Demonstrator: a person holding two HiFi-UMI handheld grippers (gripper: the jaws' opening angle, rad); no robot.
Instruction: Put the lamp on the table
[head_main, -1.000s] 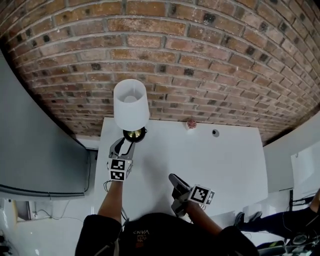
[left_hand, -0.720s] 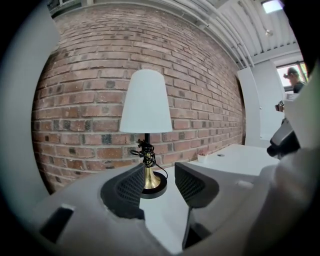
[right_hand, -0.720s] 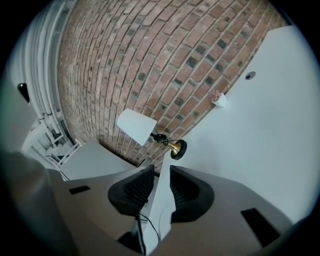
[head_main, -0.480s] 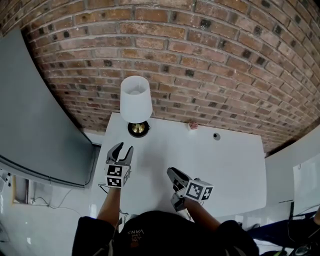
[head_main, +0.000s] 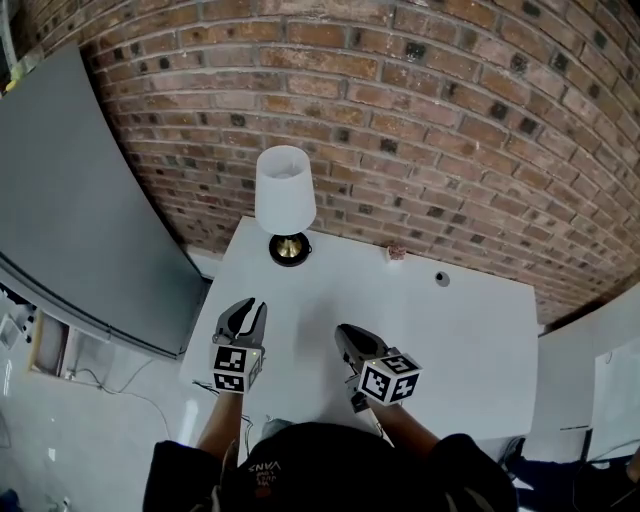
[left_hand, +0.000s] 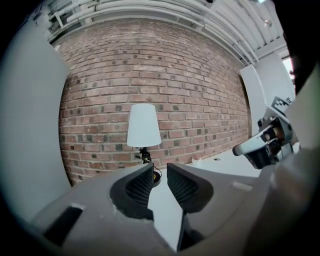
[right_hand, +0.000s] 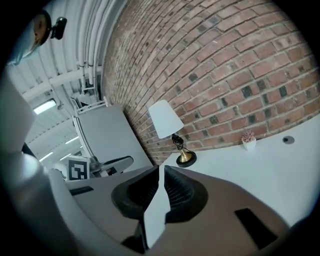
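The lamp (head_main: 286, 200) stands at the back of the white tabletop (head_main: 450, 330), by the brick wall (head_main: 420, 120). From above, its shade hides the stem, and only some of the gold foot shows. The left claw (left_hand: 160, 176) is closing, still a little open, with nothing in it. The right claw (right_hand: 160, 172) is closing too, down to a thin slit, and is empty. Both are well apart from the lamp. A tiny pink thing (head_main: 396, 252) is too small to tell.

Lamp (head_main: 285, 190) upright on tabletop (head_main: 460, 330), far-L corner.
White tapered shade, wider at the bottom, on a thin dark stem w/ a brass foot on a round black base. Stands straight, base flat on the white tabletop. From where I am it's at the back L corner, just in front of the brick wall (head_main: 420, 110); most of the top runs off to its R.
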